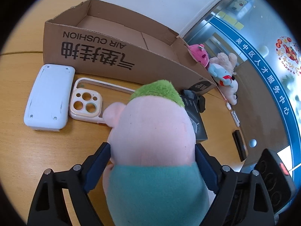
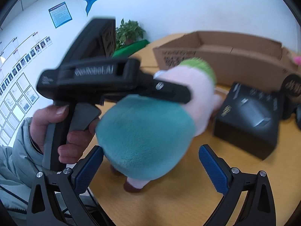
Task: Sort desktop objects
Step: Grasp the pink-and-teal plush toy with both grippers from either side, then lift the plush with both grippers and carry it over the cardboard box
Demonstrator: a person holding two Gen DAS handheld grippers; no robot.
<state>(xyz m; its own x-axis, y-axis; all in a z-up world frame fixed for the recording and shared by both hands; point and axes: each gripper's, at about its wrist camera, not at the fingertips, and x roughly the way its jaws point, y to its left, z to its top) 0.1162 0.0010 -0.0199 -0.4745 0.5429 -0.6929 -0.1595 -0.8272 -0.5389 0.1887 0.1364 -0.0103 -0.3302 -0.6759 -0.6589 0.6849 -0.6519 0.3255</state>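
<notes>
Two blue-padded fingers (image 1: 100, 166) of the left gripper (image 1: 152, 167) pressed against the sides of a plush doll (image 1: 150, 137) in the left wrist view, clamping its pink body just above the teal clothing, its green tuft pointing to the far side. Beyond it on the wooden table (image 1: 28, 150) lay a cream phone case (image 1: 86, 101) with a white plastic device (image 1: 49, 99) just to its left, and behind both stood an open cardboard box (image 1: 116, 43) printed "AIR CUSHION". A black box (image 1: 195, 116) sat partly hidden behind the doll on the right, and several plush toys (image 1: 220, 69) lay at the far right corner of the cardboard box. From the right wrist view, the right gripper (image 2: 150, 167) stood wide open with nothing between its pads, near the doll (image 2: 146, 131) but apart from it. A hand (image 2: 56, 130) held the left gripper (image 2: 180, 94), clamped across the doll above the table (image 2: 169, 197). The black box (image 2: 250, 120) sat to the right, the cardboard box (image 2: 235, 60) farther back.
</notes>
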